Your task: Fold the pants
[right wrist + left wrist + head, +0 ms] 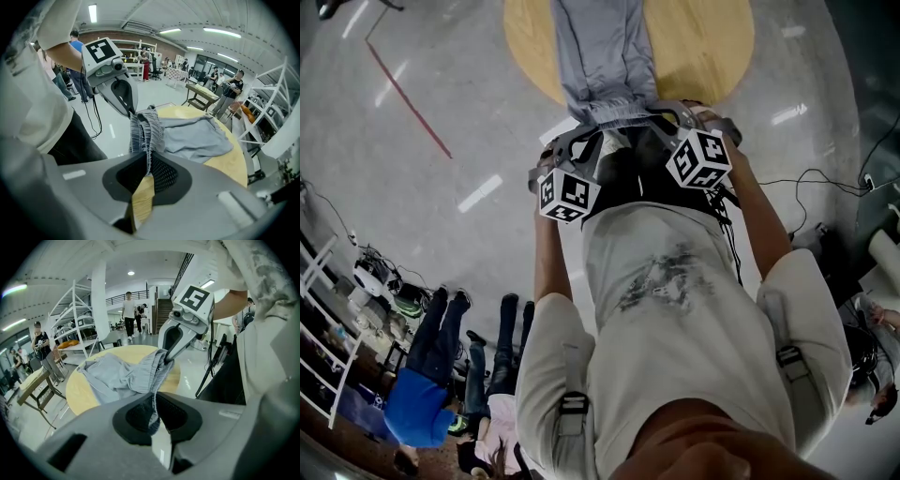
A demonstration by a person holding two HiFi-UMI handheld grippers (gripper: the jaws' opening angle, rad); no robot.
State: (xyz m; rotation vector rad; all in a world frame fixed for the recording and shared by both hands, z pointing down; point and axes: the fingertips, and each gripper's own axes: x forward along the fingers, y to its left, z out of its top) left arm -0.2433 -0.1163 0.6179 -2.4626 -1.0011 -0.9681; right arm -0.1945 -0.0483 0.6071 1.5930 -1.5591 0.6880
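At table edge (712, 47): pants (605, 56) pinched in left tool (153, 408), right tool (149, 165).

- The pale grey fabric pants (605, 66) are one plain shade, with a finely ribbed waistband
- The round light wooden table (712, 42) is honey-yellow with faint grain
- The left gripper (154, 401) and the right gripper (149, 161) have mid-grey shells and black textured pads
- Each marker cube (569, 194) is white with black square patterns
- The glossy floor (487, 122) is speckled grey, crossed by a thin red line (408, 98)
- The person's short-sleeved shirt (675, 319) is cream with a smudgy grey print
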